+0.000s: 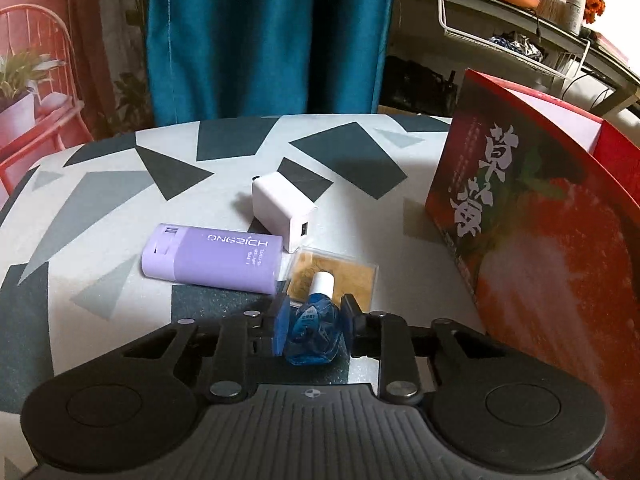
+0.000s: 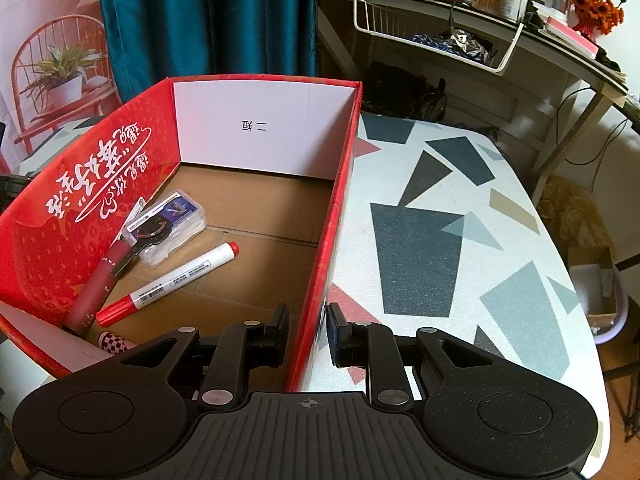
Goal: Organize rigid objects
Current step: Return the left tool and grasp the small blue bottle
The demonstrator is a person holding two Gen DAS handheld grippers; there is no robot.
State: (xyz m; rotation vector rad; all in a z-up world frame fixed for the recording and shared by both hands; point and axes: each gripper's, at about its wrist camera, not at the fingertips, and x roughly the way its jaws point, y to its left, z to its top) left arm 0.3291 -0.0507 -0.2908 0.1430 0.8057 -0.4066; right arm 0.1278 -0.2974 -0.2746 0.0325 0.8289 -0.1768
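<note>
My left gripper [image 1: 314, 326] is shut on a small blue bottle [image 1: 314, 332] with a white cap, just above the table. Ahead of it lie a clear case with a tan pad [image 1: 348, 280], a purple power bank [image 1: 212, 258] and a white charger cube [image 1: 284, 210]. The red strawberry box [image 1: 540, 232] stands to the right. My right gripper [image 2: 307, 332] is shut on the box's right wall [image 2: 332, 240]. Inside the box lie a red-capped white marker [image 2: 180, 276], a clear card case [image 2: 166, 226], a dark red tube [image 2: 98, 280] and a key [image 2: 136, 248].
The table has a white cloth with grey and dark shapes [image 2: 440, 220]. A teal curtain [image 1: 264, 36] hangs behind it. A cluttered shelf with a white wire basket [image 2: 436, 36] stands at the back right. A checkered item [image 2: 114, 344] lies at the box's near corner.
</note>
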